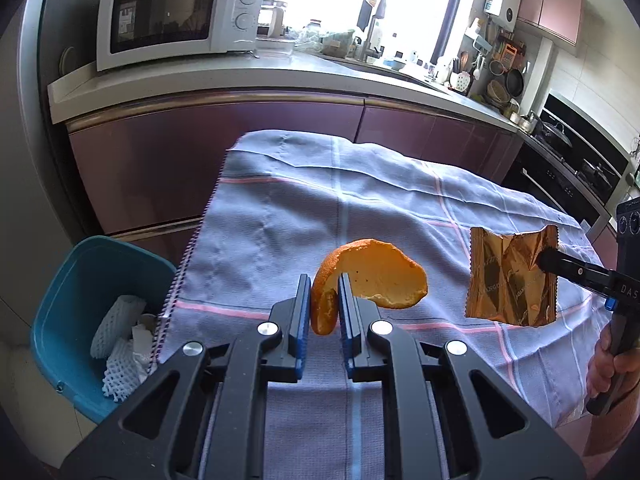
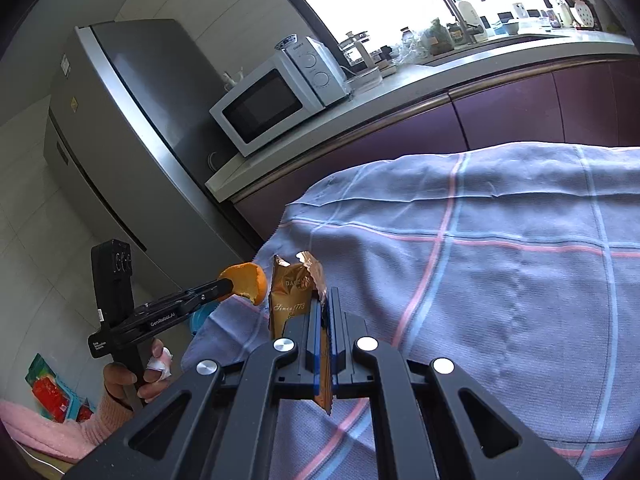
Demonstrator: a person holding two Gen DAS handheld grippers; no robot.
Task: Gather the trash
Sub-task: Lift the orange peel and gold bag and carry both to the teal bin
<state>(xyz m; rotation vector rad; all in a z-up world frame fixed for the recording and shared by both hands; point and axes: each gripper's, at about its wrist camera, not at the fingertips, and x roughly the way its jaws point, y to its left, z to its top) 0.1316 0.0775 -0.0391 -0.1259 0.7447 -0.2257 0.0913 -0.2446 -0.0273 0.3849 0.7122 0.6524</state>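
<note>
Left wrist view: my left hand-held gripper [image 1: 324, 300] pinches the orange peel [image 1: 368, 276] — light, bendy; right hand-held gripper [image 1: 544, 258] clamps the crinkly foil wrapper [image 1: 508, 280] — slippery.

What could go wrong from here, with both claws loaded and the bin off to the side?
1. The left claw pinches the orange peel only at one end; most of it overhangs, so it may swing or slip out.
2. The right claw holds the gold wrapper by its thin edge; the foil could slide free.
3. The blue bin sits below the cloth's edge, so an early release would likely miss.
</note>
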